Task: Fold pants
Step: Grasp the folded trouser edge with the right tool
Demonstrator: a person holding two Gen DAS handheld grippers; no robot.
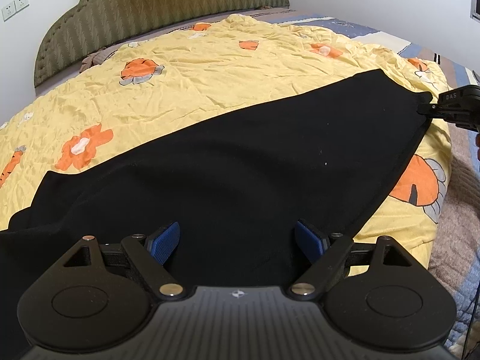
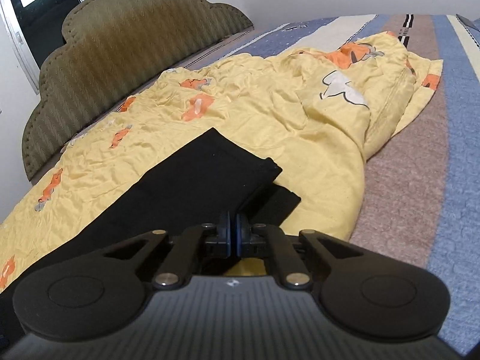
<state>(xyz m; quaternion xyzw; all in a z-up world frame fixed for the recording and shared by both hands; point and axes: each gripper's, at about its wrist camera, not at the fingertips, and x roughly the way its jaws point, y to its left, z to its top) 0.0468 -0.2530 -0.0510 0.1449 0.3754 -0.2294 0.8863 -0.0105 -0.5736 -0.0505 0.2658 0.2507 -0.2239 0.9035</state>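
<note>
The black knit pants (image 1: 228,162) lie flat on the yellow flower-print quilt (image 1: 192,69) covering the bed, their long axis running from near left to far right in the left wrist view. The right gripper (image 2: 233,228) has its blue pads pressed together at the hem end of the pants, seemingly pinching the fabric edge. The left gripper (image 1: 237,240) hovers with jaws wide apart over the middle of the pants, holding nothing, so the right hand is nearer the end to be carried over.
</note>
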